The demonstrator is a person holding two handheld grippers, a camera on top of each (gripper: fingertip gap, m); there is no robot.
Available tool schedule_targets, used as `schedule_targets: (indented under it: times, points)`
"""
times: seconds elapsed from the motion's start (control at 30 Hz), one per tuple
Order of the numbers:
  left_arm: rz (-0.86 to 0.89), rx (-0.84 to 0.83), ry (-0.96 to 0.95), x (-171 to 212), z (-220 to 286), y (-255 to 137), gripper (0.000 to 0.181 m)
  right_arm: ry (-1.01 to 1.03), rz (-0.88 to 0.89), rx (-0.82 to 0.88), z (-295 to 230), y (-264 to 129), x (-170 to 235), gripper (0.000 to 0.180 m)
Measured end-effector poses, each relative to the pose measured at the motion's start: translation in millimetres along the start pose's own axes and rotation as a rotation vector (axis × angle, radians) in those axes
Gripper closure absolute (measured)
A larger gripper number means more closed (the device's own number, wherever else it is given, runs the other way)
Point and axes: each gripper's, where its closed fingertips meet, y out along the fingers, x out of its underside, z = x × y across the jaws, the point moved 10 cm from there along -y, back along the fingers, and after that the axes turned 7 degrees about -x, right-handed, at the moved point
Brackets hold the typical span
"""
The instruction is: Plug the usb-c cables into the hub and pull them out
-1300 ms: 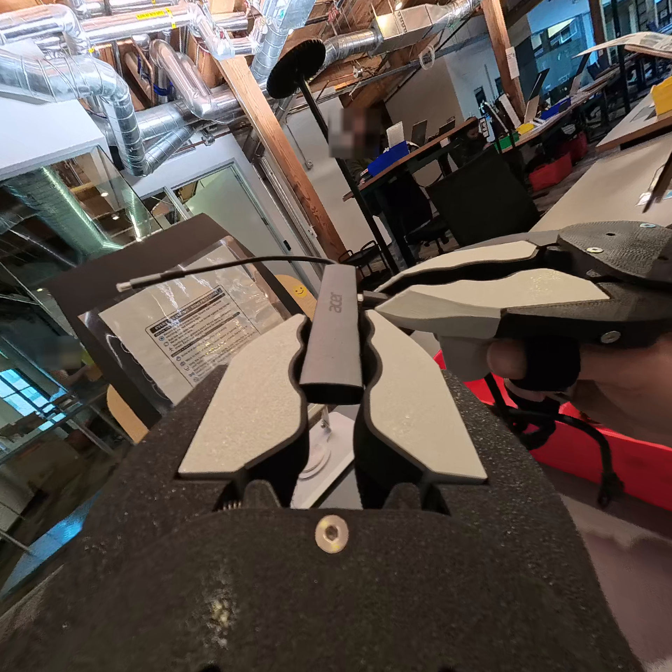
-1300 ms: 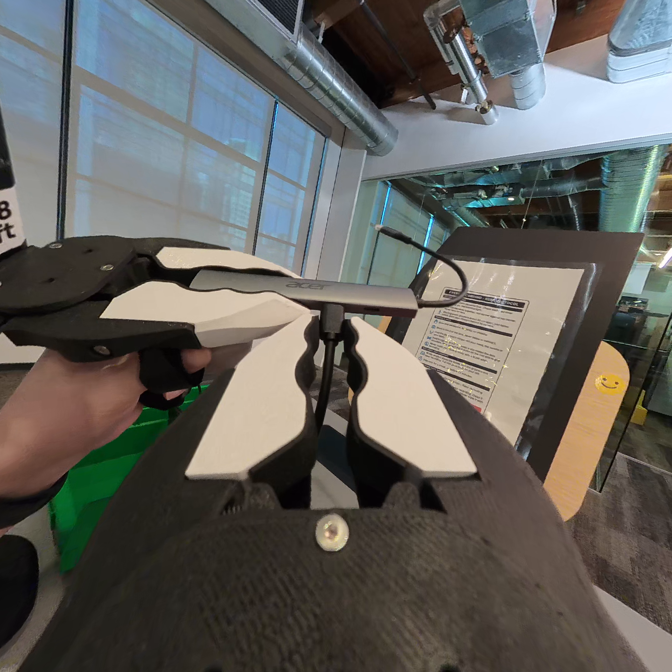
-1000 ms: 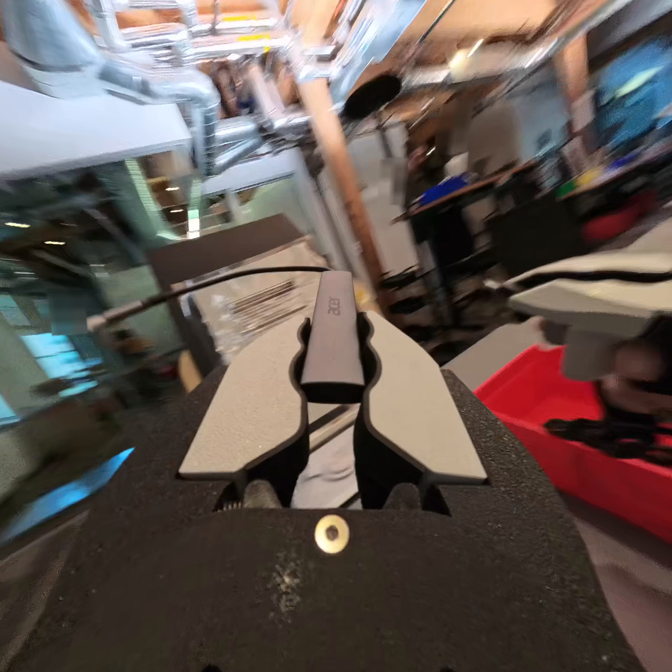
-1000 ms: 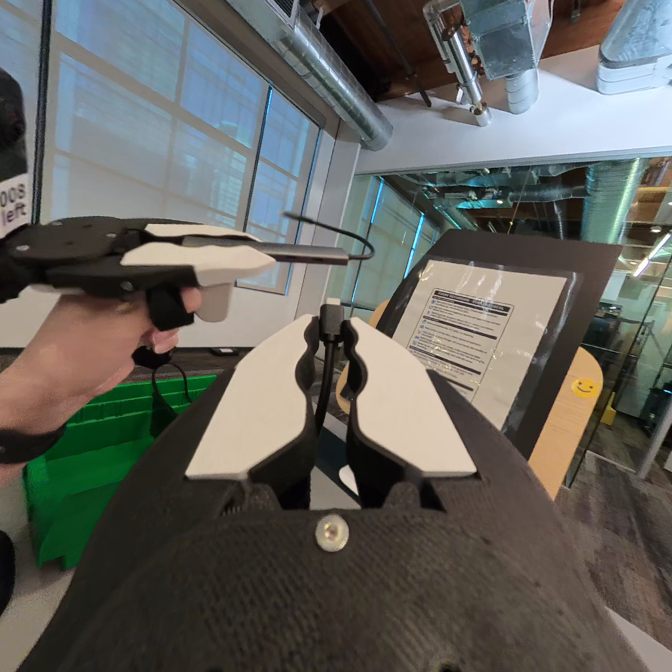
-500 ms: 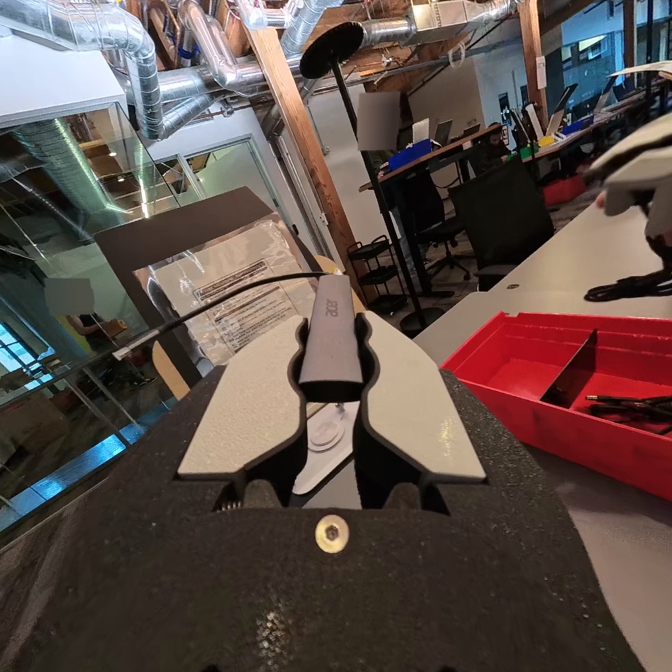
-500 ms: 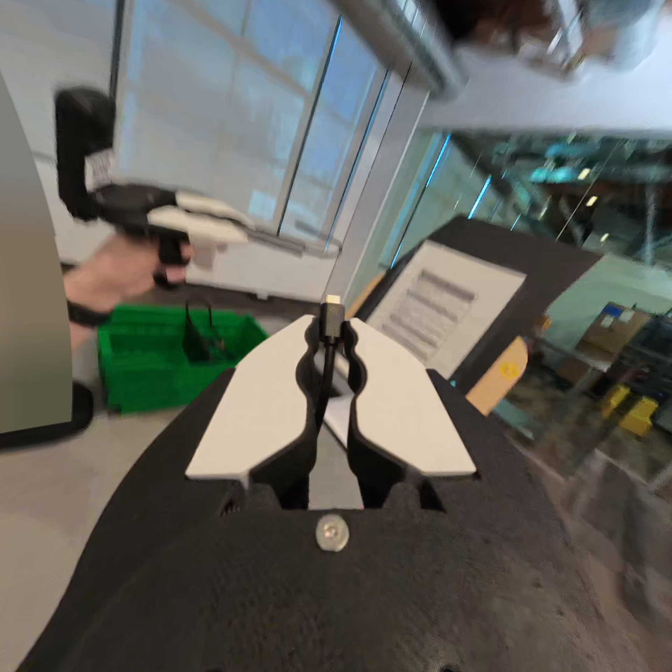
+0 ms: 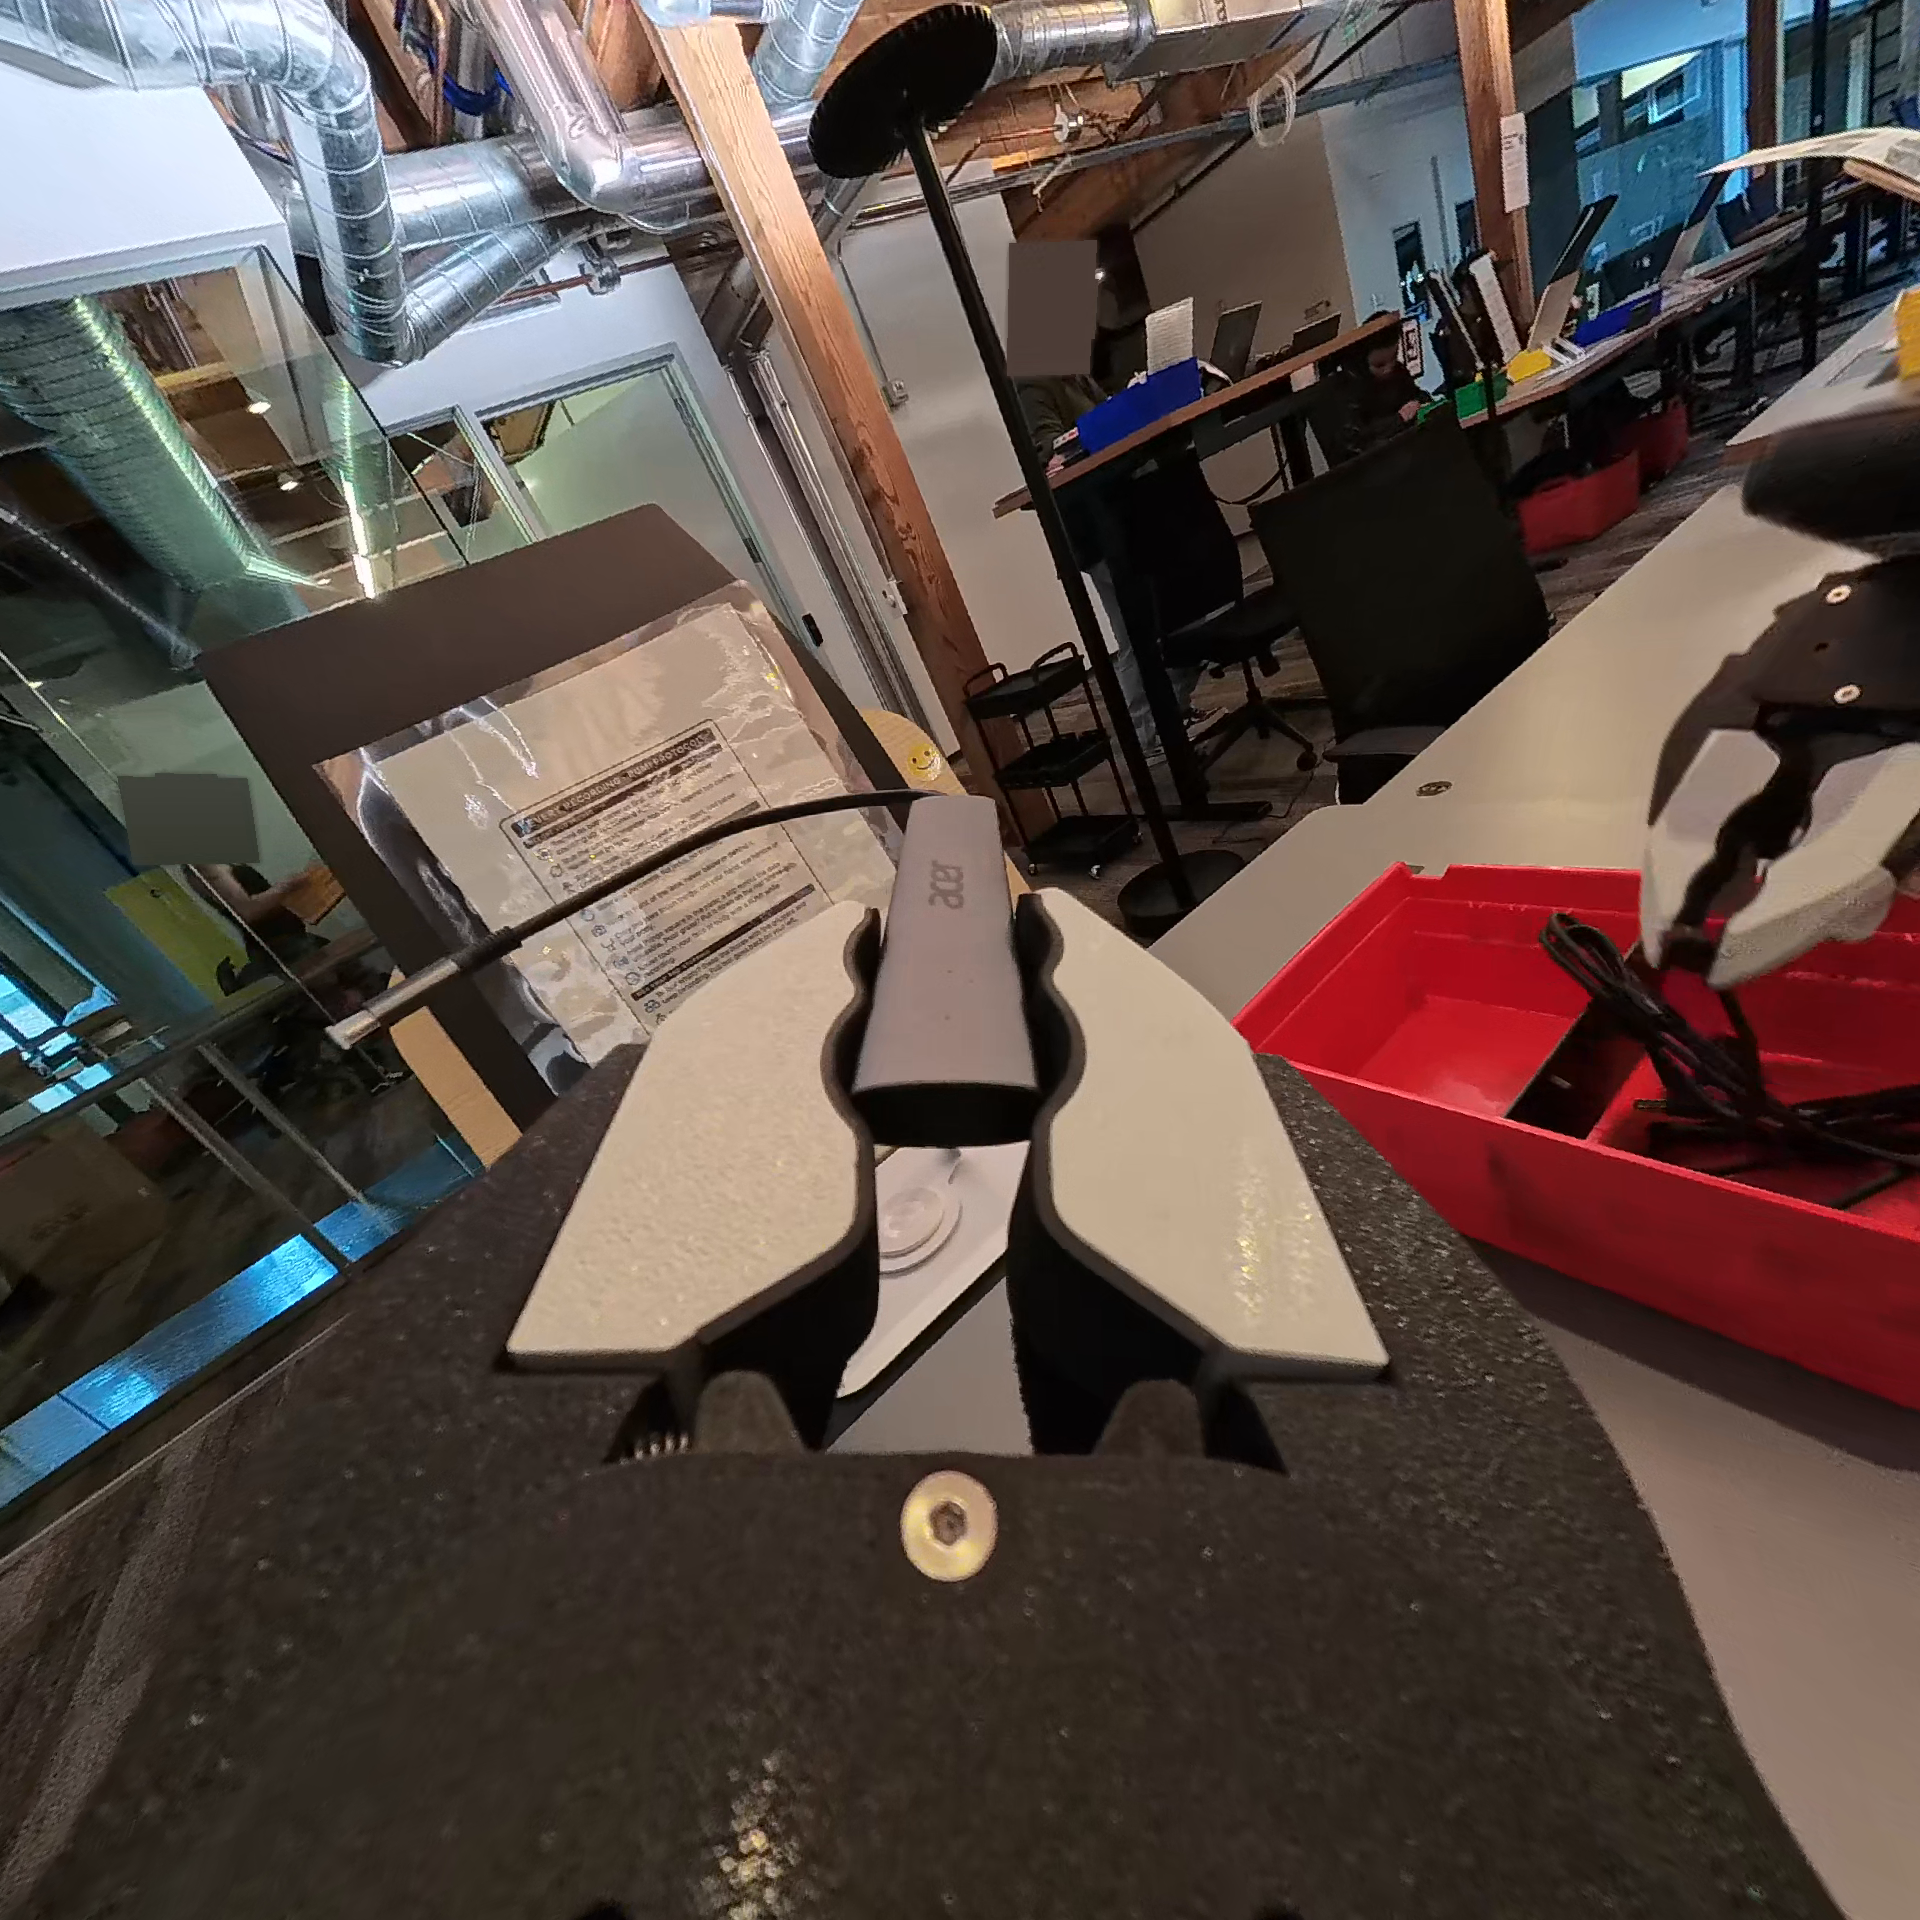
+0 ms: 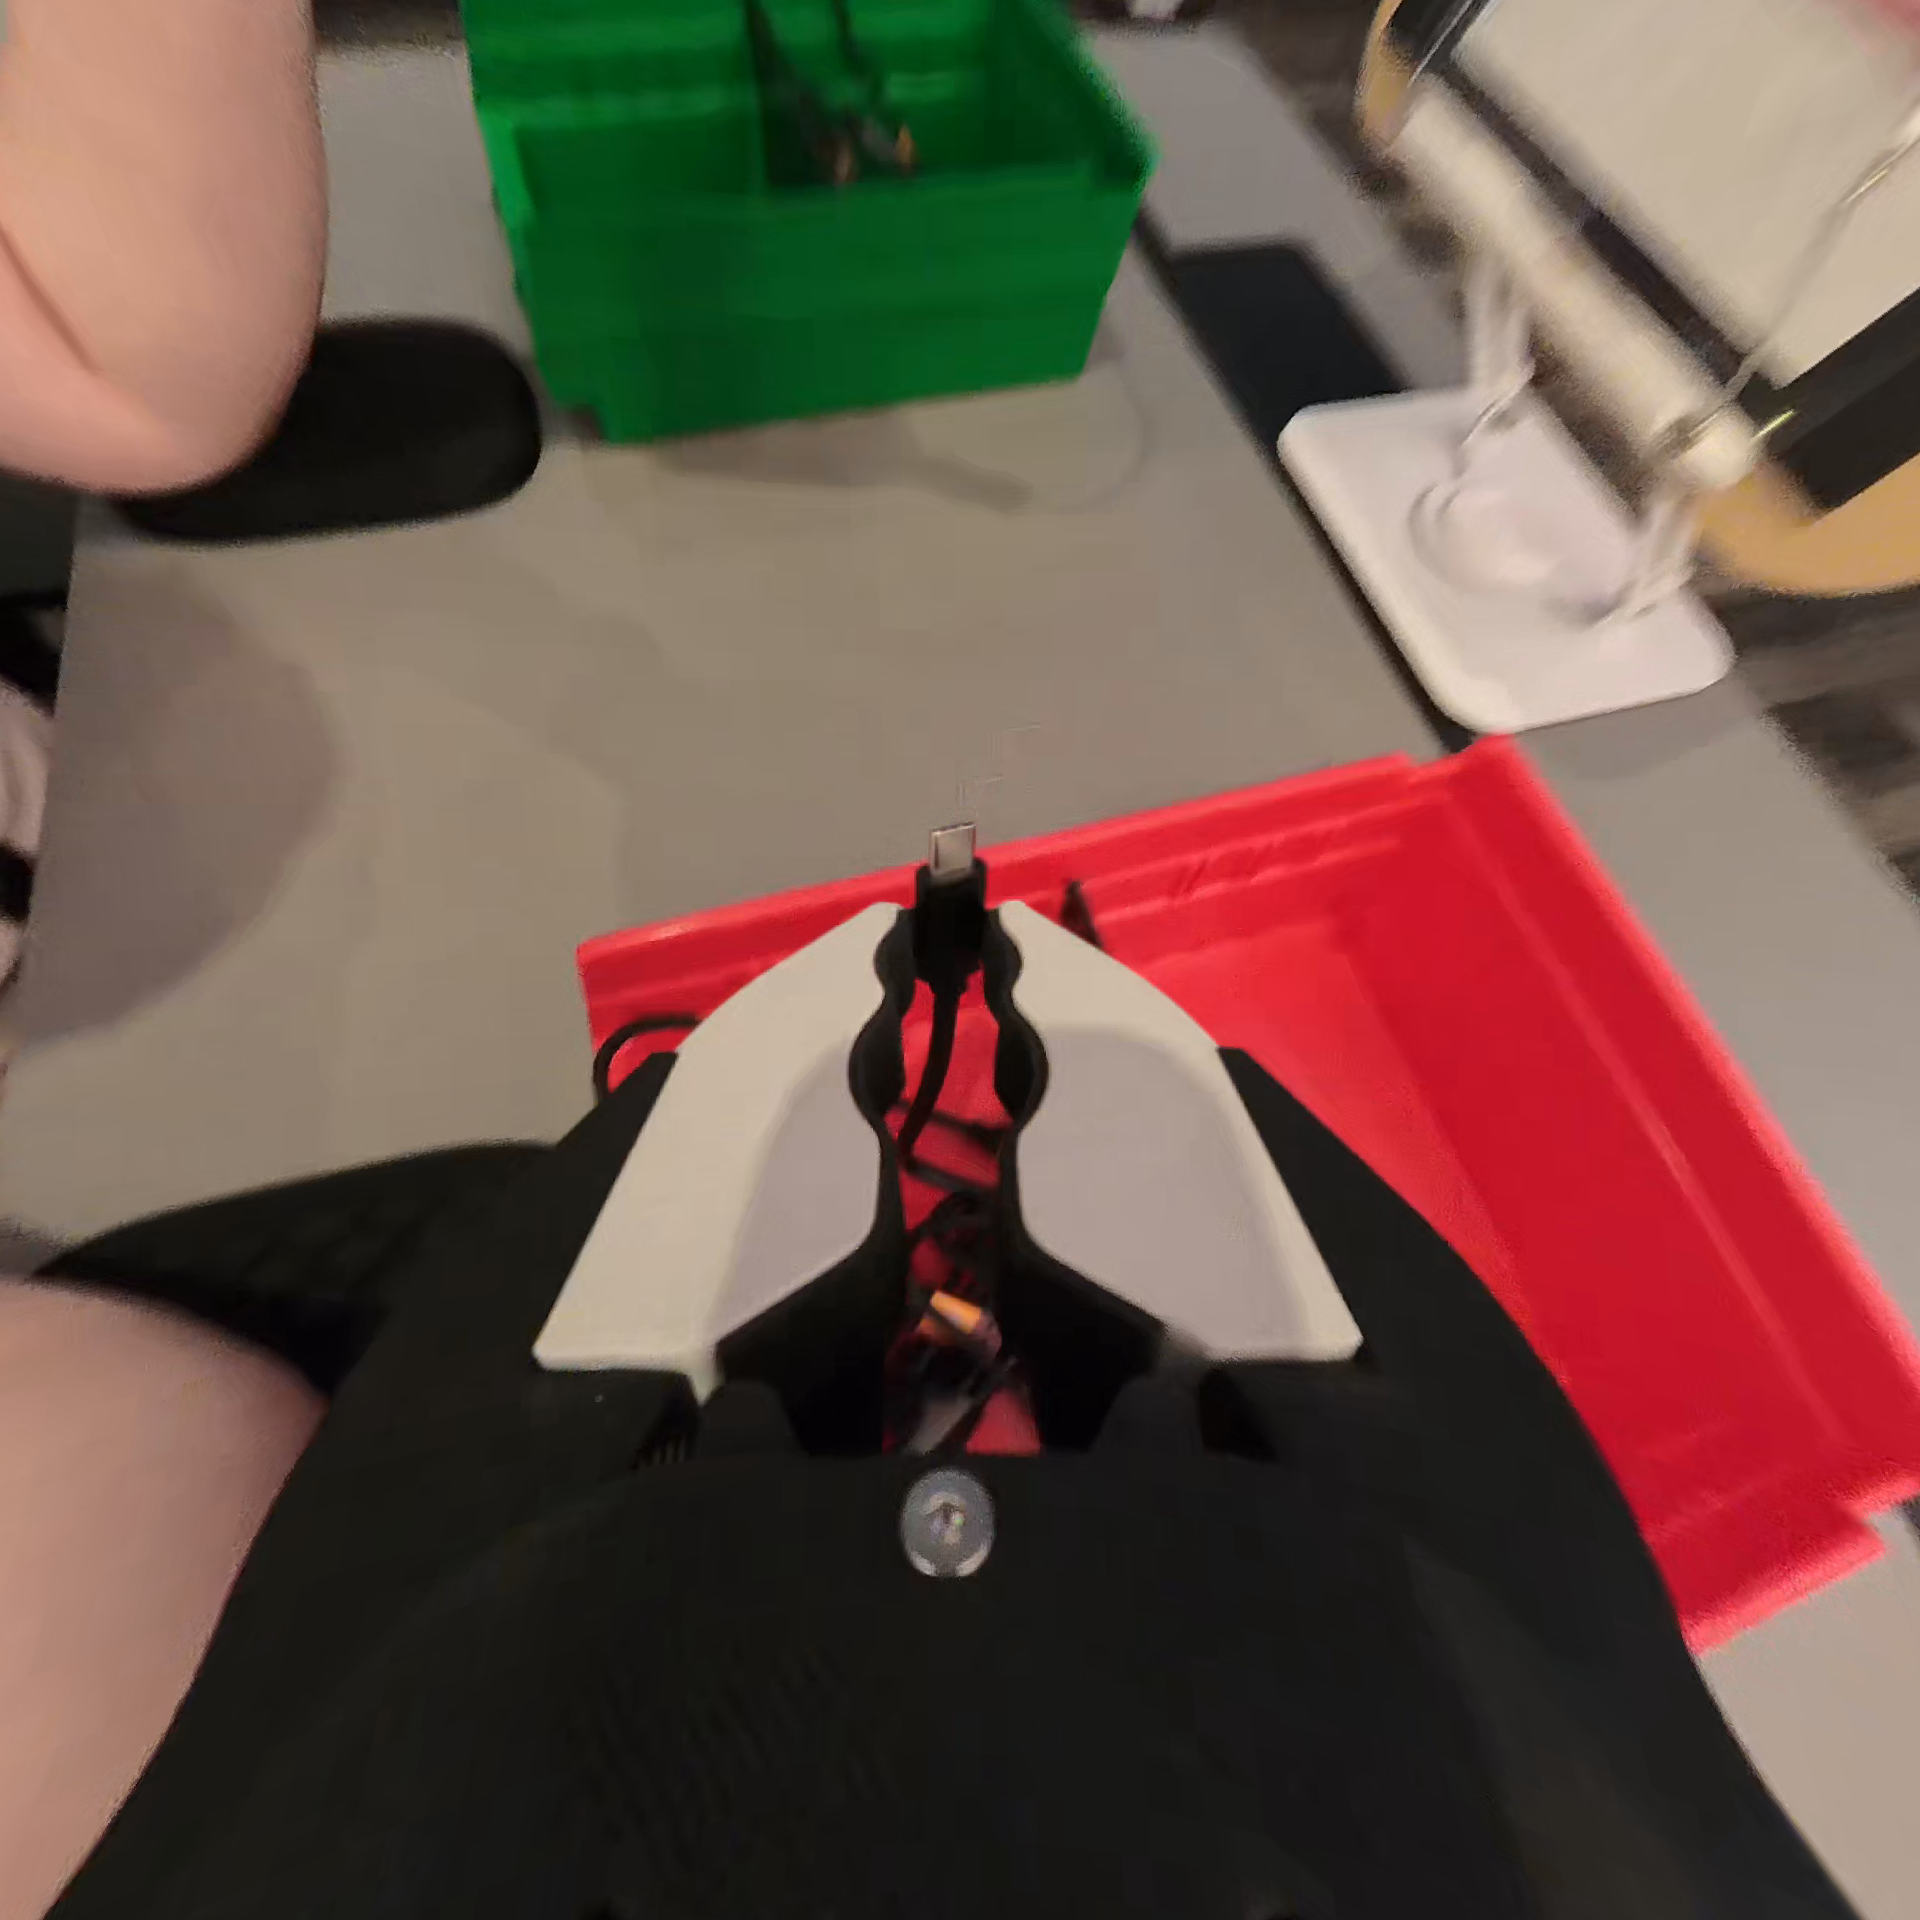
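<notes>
My left gripper [image 7: 948,925] is shut on a grey hub [image 7: 948,966] and holds it in the air, pointing forward. The hub's own thin black lead [image 7: 623,899] curves off to the left, its plug free. My right gripper [image 8: 948,914] is shut on a black usb-c cable [image 8: 948,909]; the metal plug tip sticks out past the fingertips. It points down over the red bin [image 8: 1455,1091], and the cable hangs into it. The right gripper also shows in the left wrist view [image 7: 1704,945], over the red bin [image 7: 1455,1122], with the black cable [image 7: 1683,1049] trailing down.
A green bin [image 8: 810,239] with cables stands at the far side of the grey table [image 8: 623,675]. A white stand base [image 8: 1496,561] carries a black board with a sheet [image 7: 623,810]. A person's forearm [image 8: 145,229] is at upper left. Desks and chairs stand behind.
The usb-c plug came out of the hub. My right gripper swung away to the right and tipped down over the red bin with the cable. My left gripper kept the hub.
</notes>
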Motion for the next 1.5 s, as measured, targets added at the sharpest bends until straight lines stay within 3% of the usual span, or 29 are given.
schedule_targets:
  times: [0.07,0.2,0.7,1.23,1.5]
  points:
    - [-0.001,0.004,0.001,0,1,0,0.156,0.012,-0.040,-0.068,-4,3,4,0.166]
    - [0.000,0.010,0.006,-2,3,0,0.157,-0.124,0.090,-0.082,-22,-11,-14,0.167]
    - [0.006,0.012,0.000,-3,2,-1,0.156,-0.341,0.350,0.300,-58,-74,-34,0.167]
    - [-0.024,0.038,-0.022,0,4,3,0.157,-0.311,0.378,0.459,-56,-93,-24,0.167]
    - [-0.028,0.041,-0.025,1,4,3,0.157,-0.394,0.452,0.568,-77,-109,-32,0.167]
